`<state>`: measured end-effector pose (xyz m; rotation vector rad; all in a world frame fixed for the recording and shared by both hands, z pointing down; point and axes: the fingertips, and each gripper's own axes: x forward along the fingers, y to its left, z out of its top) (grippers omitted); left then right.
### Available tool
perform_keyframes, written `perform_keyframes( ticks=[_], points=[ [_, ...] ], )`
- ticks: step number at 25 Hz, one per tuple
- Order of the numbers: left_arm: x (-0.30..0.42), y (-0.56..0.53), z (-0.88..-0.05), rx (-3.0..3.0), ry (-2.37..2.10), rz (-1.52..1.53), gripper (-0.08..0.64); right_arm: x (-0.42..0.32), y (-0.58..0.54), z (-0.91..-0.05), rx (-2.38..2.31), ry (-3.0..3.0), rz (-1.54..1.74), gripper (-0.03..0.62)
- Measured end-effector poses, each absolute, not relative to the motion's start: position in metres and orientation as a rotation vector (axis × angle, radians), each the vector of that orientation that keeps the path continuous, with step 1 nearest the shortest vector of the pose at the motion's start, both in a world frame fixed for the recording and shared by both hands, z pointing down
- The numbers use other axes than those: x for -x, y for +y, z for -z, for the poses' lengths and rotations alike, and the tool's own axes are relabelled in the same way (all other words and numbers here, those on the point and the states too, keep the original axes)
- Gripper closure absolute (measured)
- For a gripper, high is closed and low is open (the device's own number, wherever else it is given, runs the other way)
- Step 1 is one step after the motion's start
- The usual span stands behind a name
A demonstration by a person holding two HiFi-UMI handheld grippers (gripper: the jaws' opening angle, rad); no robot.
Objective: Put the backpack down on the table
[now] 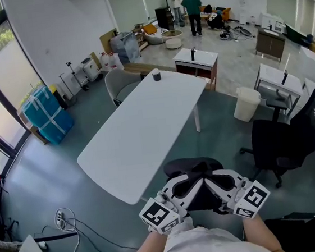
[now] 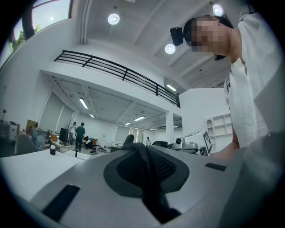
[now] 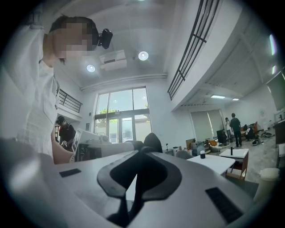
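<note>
Now, close to the person's chest, the left gripper (image 1: 183, 188) and right gripper (image 1: 225, 182) are each clamped on black fabric of the backpack (image 1: 202, 198). It hangs between them, just off the near corner of the tabletop (image 1: 141, 135). The best approach is probably to carry it forward level and release only once it rests on the bare near end. The dark cup (image 1: 156, 74) at the far end stands well clear.
</note>
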<state>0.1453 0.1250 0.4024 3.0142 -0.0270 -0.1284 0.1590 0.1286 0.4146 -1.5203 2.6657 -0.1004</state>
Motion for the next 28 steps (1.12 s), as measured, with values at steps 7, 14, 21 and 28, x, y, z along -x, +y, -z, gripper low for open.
perform_keyframes(
  ticks=[7,14,21,28],
  points=[
    [-0.157,0.072,-0.408,-2.979,-0.036,0.119,0.514,-0.171,0.076,-0.42,1.499,2.664,0.141,0.56],
    [-0.166,0.006,-0.377,-3.015,-0.031,0.155,0.514,-0.18,0.01,-0.389,1.425,2.676,0.08,0.56],
    [-0.161,-0.093,-0.339,-3.073,-0.067,0.19,0.514,-0.176,-0.09,-0.349,1.355,2.763,-0.071,0.558],
    [-0.15,-0.176,-0.294,-3.18,-0.142,0.246,0.514,-0.166,-0.176,-0.302,1.269,2.737,-0.178,0.558]
  ],
)
